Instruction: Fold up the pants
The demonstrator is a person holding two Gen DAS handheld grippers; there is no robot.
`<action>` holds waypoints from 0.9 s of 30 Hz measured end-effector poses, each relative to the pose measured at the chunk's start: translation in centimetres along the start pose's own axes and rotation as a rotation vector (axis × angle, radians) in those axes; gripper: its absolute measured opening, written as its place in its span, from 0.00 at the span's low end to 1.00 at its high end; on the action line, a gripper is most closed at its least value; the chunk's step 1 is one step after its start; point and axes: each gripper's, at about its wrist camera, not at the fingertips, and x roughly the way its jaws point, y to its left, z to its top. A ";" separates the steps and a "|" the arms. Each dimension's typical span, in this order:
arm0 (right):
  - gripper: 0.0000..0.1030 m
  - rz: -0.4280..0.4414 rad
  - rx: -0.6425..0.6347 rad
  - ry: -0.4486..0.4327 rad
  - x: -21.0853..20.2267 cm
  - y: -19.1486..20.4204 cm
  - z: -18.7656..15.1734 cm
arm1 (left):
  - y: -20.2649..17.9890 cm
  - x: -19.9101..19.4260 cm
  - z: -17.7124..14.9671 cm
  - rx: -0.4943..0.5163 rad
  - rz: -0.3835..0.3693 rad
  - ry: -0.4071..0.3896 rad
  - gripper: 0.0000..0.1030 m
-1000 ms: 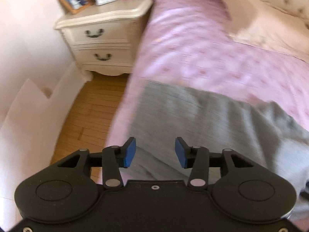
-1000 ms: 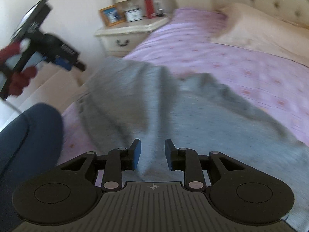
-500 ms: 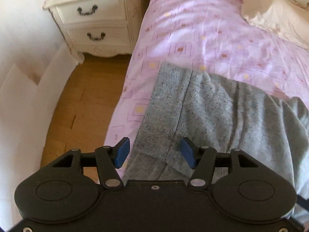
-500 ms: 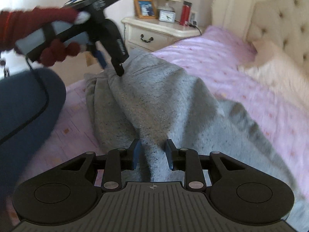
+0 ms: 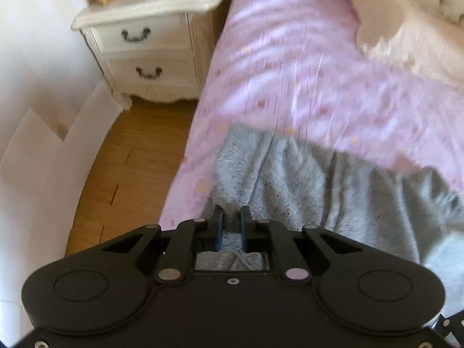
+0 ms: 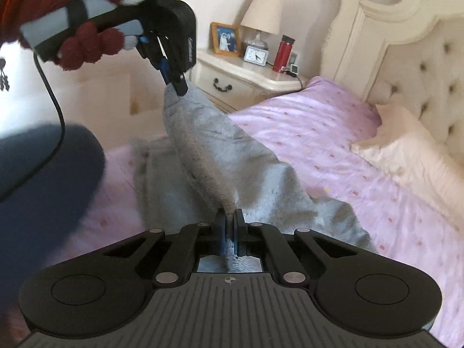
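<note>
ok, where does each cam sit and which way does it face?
Left wrist: on the left tongs, angled down at the grey knit pants, bed edge, wooden floor; only its tongs show.
Right wrist: on the right tongs, facing the cream tufted headboard; shows the red-gloved hand.
Shared: pants, white nightstand.

Grey heathered pants (image 6: 220, 156) lie rumpled on the pink bedspread, one edge lifted into a taut ridge.
</note>
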 end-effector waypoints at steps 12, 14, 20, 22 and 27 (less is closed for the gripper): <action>0.20 0.107 -0.047 0.096 2.6 2.5 -3.0 | 1.6 0.1 -2.7 0.086 0.133 0.073 0.11; 0.23 0.119 0.057 0.069 1.0 0.9 -2.9 | 1.3 -0.1 -3.1 0.081 0.167 0.046 0.11; 0.23 -0.072 0.238 0.070 -2.5 -3.7 -5.4 | -4.3 -3.3 -4.3 0.162 0.070 -0.084 0.20; 0.23 -0.133 0.284 0.112 -2.6 -5.0 -6.7 | -6.6 -3.0 -4.7 0.198 -0.007 -0.073 0.23; 0.24 -0.167 0.293 0.198 -3.7 -5.1 -8.3 | -12.4 -0.2 -7.2 0.254 -0.141 0.009 0.28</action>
